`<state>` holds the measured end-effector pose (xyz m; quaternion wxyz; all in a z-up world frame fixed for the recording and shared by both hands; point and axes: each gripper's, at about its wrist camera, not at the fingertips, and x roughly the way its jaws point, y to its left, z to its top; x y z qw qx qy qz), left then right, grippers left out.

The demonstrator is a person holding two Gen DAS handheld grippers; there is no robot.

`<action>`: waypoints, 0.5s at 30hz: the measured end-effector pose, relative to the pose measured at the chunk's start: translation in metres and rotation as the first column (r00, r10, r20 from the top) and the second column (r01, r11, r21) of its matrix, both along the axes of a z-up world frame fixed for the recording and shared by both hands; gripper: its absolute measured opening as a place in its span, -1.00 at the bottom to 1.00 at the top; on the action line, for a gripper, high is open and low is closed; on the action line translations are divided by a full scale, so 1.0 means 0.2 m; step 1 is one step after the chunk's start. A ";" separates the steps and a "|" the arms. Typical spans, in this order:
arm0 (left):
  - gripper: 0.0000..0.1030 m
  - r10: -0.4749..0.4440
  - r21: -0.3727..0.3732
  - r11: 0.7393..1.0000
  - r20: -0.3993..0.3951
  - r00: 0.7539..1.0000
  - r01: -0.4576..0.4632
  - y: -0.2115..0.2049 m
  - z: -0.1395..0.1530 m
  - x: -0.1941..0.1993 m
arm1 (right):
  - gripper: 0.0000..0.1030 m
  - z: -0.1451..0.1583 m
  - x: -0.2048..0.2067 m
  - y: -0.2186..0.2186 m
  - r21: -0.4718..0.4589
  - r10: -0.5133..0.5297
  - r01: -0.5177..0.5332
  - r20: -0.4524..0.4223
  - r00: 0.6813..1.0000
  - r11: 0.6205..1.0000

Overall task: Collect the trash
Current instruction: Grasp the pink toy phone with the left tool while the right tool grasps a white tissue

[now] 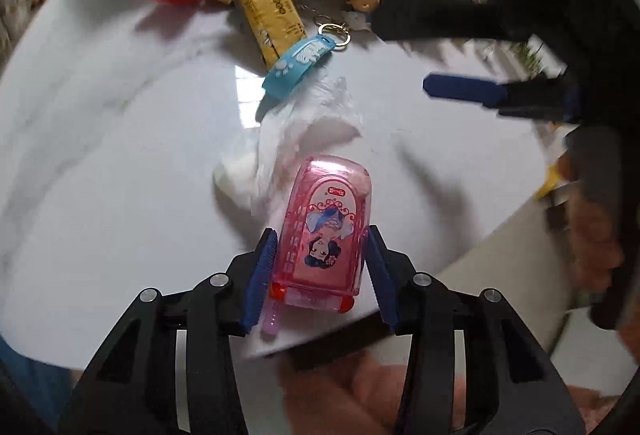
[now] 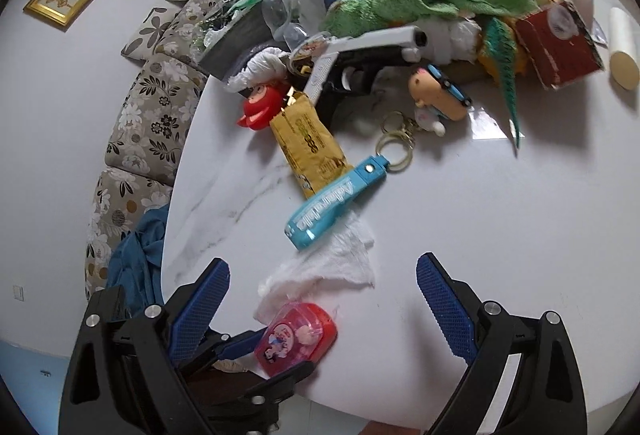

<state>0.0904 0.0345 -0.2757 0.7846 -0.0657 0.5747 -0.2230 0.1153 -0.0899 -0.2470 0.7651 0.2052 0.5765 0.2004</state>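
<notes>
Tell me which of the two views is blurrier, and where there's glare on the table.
Left wrist view is blurrier: the right gripper and far clutter smear, and a window glare patch sits on the table. Right wrist view is sharp, with soft shadows beside the blue keychain.

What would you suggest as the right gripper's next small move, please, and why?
Probably ease the open right gripper forward and down onto the crumpled white tissue and close. The tissue lies loose on the table just ahead of it, and the left gripper is already shut on the pink toy.
</notes>
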 end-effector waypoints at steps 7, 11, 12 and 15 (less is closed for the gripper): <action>-0.17 0.045 -0.120 0.991 -0.042 0.998 -0.050 0.19 0.06 -0.18 | 0.82 -0.05 -0.05 0.23 -0.113 0.138 -0.137 0.002 0.990 0.984; -0.18 0.095 -0.164 0.981 -0.065 0.993 -0.105 0.32 0.12 -0.28 | 0.81 -0.10 -0.04 0.45 -0.242 0.233 -0.218 0.031 0.972 0.945; -0.19 0.111 -0.168 0.978 -0.071 0.991 -0.121 0.37 0.13 -0.32 | 0.76 -0.12 -0.03 0.50 -0.298 0.253 -0.229 0.042 0.967 0.927; -0.19 0.159 -0.178 0.969 -0.085 0.984 -0.172 0.47 0.14 -0.42 | 0.45 -0.15 -0.04 0.64 -0.463 0.337 -0.258 0.093 0.937 0.848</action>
